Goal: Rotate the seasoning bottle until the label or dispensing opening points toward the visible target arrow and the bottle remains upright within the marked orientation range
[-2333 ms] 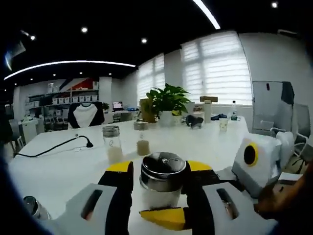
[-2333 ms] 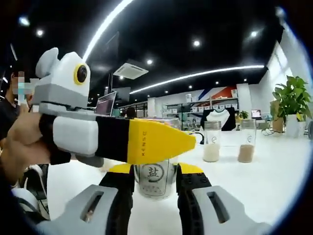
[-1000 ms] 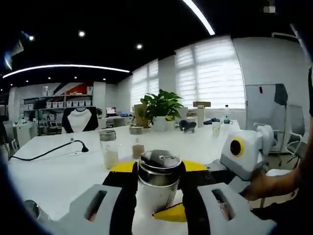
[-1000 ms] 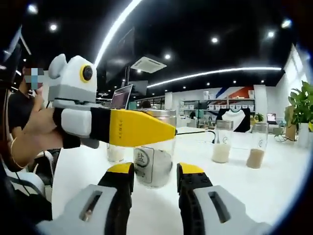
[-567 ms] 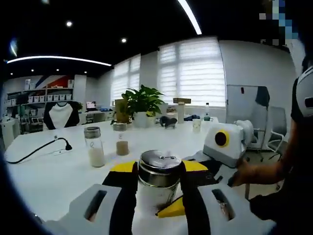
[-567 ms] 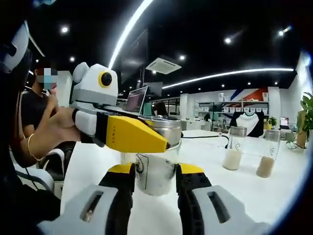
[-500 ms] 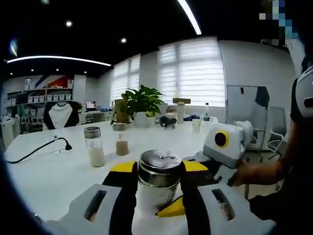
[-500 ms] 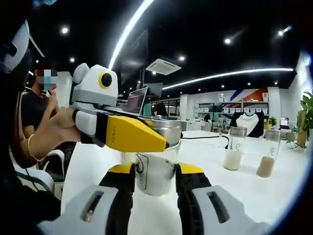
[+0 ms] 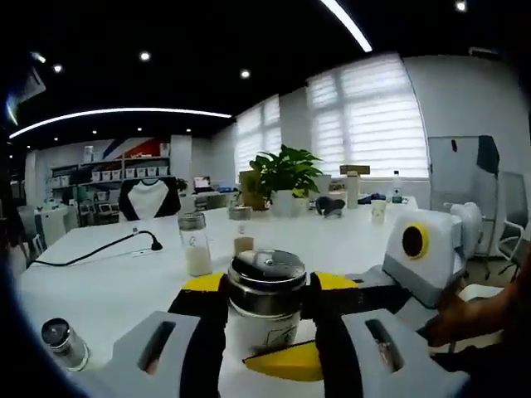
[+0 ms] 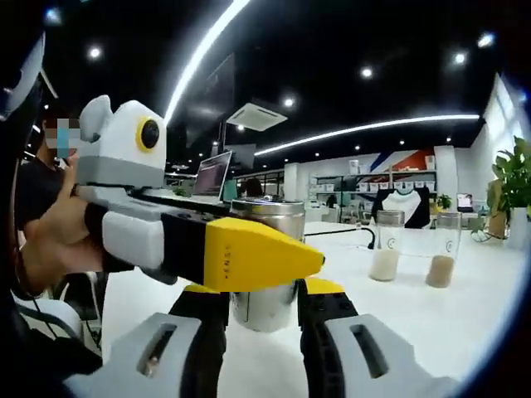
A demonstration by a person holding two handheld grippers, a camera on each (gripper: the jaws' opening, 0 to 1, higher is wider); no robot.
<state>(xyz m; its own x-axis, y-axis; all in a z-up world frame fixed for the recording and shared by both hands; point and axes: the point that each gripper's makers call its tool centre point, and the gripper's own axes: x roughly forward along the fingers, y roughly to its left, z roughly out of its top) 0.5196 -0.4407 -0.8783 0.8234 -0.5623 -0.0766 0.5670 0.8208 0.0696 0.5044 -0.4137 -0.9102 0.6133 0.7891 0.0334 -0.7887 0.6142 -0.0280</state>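
I have the seasoning bottle (image 9: 267,300) at the lower centre of the left gripper view, upright on the white tabletop (image 9: 108,286), with the left gripper (image 9: 267,319) clenched on it, one black-and-yellow jaw pressed to each side of the glass. In the right gripper view the same bottle (image 10: 267,274) stands at lower centre between the right gripper (image 10: 264,319) jaws, which sit close beside it; whether they press on the glass I cannot tell, since the left gripper (image 10: 257,257) crosses in front from the left of the frame, held by the person's hand (image 10: 46,240). To turn it well, I judge I should keep the squeeze light and even, rotate about the bottle's own axis in small steps, and let its base stay flat on the tabletop so it does not tip. I see no target arrow or marked range in either view, so I would check the label's facing before each further turn. The bottle is clear glass with a broad shiny metal cap (image 9: 267,278) and pale contents low down; the label is not readable from here. Two taller jars (image 9: 196,245) with pale and brownish powder stand well apart behind it, with a potted plant (image 9: 284,172) further back and a small capped jar (image 9: 63,342) at lower left.
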